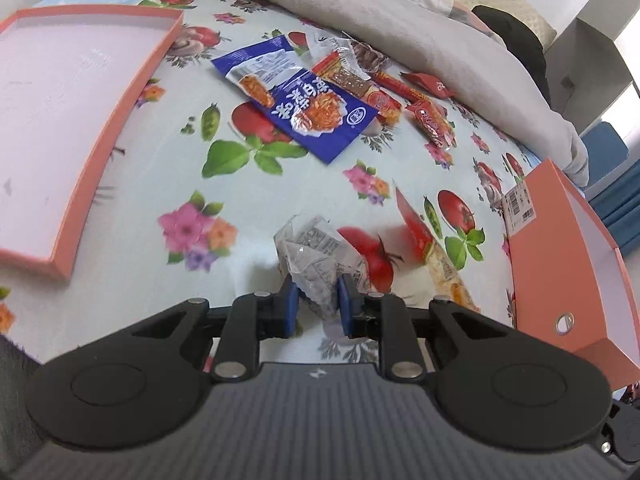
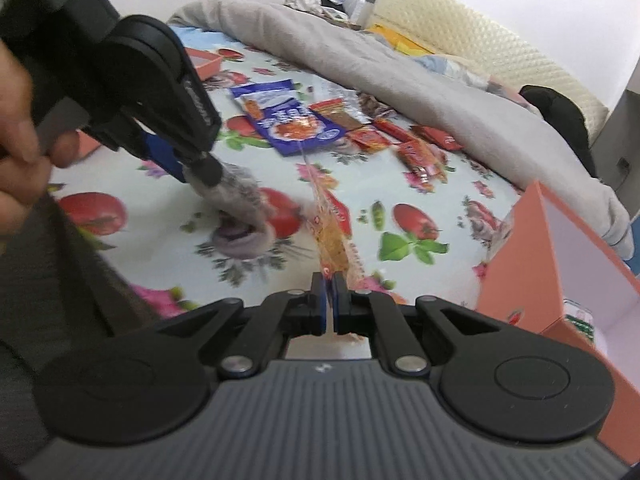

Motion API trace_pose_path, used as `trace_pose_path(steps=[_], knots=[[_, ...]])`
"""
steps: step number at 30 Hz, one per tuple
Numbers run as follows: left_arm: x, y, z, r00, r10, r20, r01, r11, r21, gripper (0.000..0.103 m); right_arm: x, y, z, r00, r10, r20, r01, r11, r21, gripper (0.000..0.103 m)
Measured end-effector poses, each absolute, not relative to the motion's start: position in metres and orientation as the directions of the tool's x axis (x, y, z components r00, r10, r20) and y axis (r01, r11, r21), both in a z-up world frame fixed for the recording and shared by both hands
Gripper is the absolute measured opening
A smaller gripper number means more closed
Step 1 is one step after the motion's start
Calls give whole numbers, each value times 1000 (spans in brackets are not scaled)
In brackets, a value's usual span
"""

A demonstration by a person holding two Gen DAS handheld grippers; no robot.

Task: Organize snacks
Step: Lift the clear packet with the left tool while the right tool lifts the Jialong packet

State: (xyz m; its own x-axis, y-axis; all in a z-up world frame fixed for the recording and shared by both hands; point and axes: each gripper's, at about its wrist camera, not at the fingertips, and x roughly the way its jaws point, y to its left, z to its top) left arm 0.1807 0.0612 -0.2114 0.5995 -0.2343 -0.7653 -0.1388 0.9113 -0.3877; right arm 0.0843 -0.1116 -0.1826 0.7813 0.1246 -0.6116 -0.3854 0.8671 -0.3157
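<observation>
My left gripper (image 1: 316, 292) is shut on a crinkled clear packet with grey print (image 1: 310, 254), held just above the flowered bedsheet (image 1: 168, 184). My right gripper (image 2: 329, 280) is shut on a thin orange-red snack packet (image 2: 334, 236) that sticks out forward; the same packet (image 1: 420, 232) shows to the right in the left wrist view. In the right wrist view the left gripper (image 2: 200, 168) hangs at the upper left with its greyish packet (image 2: 240, 200), a hand (image 2: 20, 128) behind it. Farther back lie two blue packets (image 1: 312, 116) and several red snacks (image 1: 428, 116).
A shallow orange lid (image 1: 132, 92) with a pale inside lies at the left. An open orange box (image 2: 516, 256) stands at the right, something green and white inside it. A grey blanket (image 2: 400, 80) runs along the far side of the bed.
</observation>
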Motion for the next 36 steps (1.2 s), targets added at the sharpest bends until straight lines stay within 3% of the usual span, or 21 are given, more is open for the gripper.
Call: trace_pose_path(steps=[5, 8, 11, 12, 13, 14, 15, 31, 36], knots=[[174, 65, -215, 585, -265, -767, -134, 901, -414, 25, 84, -110, -187, 751, 173, -638, -416, 874, -252, 14], [170, 70, -216, 577, -256, -776, -146, 902, -406, 30, 81, -109, -191, 751, 190, -633, -421, 875, -237, 36], [166, 71, -214, 568, -245, -786, -118, 921, -372, 54, 78, -108, -191, 733, 235, -638, -451, 870, -198, 37], [164, 72, -214, 567, -237, -789, -114, 926, -360, 65, 78, -108, -191, 732, 244, -636, -457, 868, -192, 41], [163, 72, -213, 564, -236, -791, -99, 932, -349, 68, 78, -108, -190, 732, 251, -633, -459, 868, -187, 49], [162, 73, -212, 563, -238, -792, -82, 937, -339, 68, 80, -109, -189, 733, 260, -629, -459, 871, -175, 70], [161, 73, -211, 563, -237, -792, -69, 941, -331, 68, 81, -111, -189, 736, 263, -624, -452, 877, -164, 80], [179, 43, -190, 565, -262, -782, 272, 954, -124, 69, 151, -130, -218, 692, 207, -692, -358, 930, -80, 80], [190, 35, -204, 526, -254, -812, 324, 942, -85, 70, 156, -145, -229, 646, 266, -715, -384, 923, -4, 81]])
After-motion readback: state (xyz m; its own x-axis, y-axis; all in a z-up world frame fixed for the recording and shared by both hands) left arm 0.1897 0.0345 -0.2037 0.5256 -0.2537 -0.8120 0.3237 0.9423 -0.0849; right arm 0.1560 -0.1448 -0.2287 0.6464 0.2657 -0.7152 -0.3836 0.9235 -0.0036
